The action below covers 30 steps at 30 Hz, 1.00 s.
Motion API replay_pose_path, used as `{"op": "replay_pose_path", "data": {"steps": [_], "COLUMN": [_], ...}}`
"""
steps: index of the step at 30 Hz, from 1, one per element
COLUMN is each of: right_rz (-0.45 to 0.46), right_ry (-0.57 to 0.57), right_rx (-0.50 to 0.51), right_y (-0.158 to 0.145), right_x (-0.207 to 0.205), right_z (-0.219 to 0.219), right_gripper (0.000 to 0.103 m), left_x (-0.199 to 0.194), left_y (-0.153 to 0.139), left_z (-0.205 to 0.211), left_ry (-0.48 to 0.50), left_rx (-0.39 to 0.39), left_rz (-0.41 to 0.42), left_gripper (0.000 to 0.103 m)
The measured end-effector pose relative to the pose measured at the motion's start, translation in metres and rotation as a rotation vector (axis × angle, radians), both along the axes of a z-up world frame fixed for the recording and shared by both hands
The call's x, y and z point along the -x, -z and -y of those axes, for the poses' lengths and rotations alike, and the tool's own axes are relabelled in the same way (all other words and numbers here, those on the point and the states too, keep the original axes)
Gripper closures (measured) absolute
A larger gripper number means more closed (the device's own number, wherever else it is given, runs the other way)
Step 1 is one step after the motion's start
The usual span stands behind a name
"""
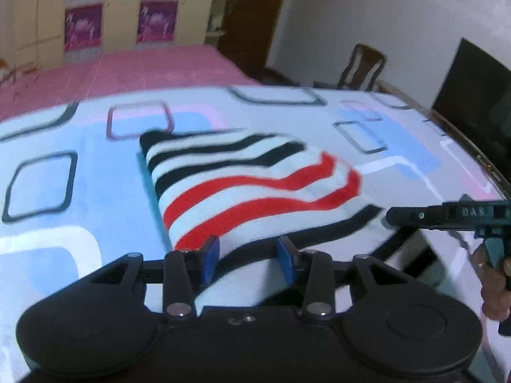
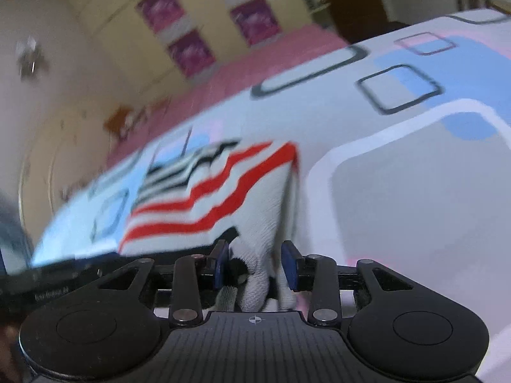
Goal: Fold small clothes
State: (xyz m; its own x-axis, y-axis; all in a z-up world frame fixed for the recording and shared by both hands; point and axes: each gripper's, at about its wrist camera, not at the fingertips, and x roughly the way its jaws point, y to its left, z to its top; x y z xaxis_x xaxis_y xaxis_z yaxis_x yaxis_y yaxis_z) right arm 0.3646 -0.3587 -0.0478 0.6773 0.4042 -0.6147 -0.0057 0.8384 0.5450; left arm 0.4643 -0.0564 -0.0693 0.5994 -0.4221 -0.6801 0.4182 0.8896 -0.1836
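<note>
A small white knit garment (image 1: 249,185) with black and red stripes lies on a pale blue patterned blanket (image 1: 80,191). Its near edge is raised off the bed. My left gripper (image 1: 249,260) is shut on that near edge, with the cloth filling the gap between its blue pads. In the right wrist view the garment (image 2: 207,198) rises like a tent to my right gripper (image 2: 255,266), which is shut on a bunched corner of it. From the left wrist view, the right gripper (image 1: 391,217) shows side-on at the garment's right corner, held by a hand (image 1: 491,287).
Beyond the blanket is a pink sheet (image 1: 143,70) and a cream headboard with purple panels (image 1: 86,28). The bed's right edge (image 1: 472,146) curves close by. A wooden chair (image 1: 364,67) and a dark screen (image 1: 472,95) stand past it. Both views are motion-blurred.
</note>
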Motion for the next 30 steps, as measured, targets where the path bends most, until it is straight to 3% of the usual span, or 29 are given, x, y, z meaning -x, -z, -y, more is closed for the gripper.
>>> {"op": "replay_pose_path", "data": {"steps": [1, 2, 3, 6, 11, 15, 21, 25, 30], "right_rz": [0.009, 0.016, 0.022, 0.033, -0.024, -0.023, -0.033, 0.05, 0.098], "right_ry": [0.004, -0.005, -0.017, -0.058, -0.073, -0.07, -0.081, -0.019, -0.036], "right_rx": [-0.012, -0.01, -0.008, 0.02, 0.08, 0.106, 0.082, 0.063, 0.116], "right_y": [-0.002, -0.006, -0.009, -0.014, 0.002, 0.014, 0.017, -0.007, -0.027], "right_x": [0.006, 0.01, 0.012, 0.018, 0.017, 0.021, 0.025, 0.028, -0.02], "right_z": [0.005, 0.006, 0.005, -0.002, -0.012, -0.018, -0.016, 0.0, -0.012], "right_gripper": [0.07, 0.08, 0.082, 0.082, 0.084, 0.086, 0.086, 0.085, 0.085], "left_x": [0.009, 0.016, 0.021, 0.034, 0.042, 0.044, 0.045, 0.041, 0.002], "left_y": [-0.003, -0.005, -0.005, 0.002, 0.011, 0.018, 0.018, 0.0, -0.014], "left_z": [-0.001, -0.001, -0.001, 0.004, 0.007, 0.005, -0.005, -0.017, -0.008], "left_ry": [0.003, 0.008, 0.009, 0.011, 0.03, 0.03, 0.03, -0.022, -0.025], "left_rx": [0.01, 0.021, 0.027, -0.029, -0.115, -0.136, -0.12, -0.05, -0.008], "left_rz": [0.016, 0.021, 0.024, 0.037, 0.045, 0.034, 0.012, 0.045, 0.093], "left_gripper": [0.065, 0.065, 0.065, 0.067, 0.065, 0.065, 0.065, 0.058, 0.058]}}
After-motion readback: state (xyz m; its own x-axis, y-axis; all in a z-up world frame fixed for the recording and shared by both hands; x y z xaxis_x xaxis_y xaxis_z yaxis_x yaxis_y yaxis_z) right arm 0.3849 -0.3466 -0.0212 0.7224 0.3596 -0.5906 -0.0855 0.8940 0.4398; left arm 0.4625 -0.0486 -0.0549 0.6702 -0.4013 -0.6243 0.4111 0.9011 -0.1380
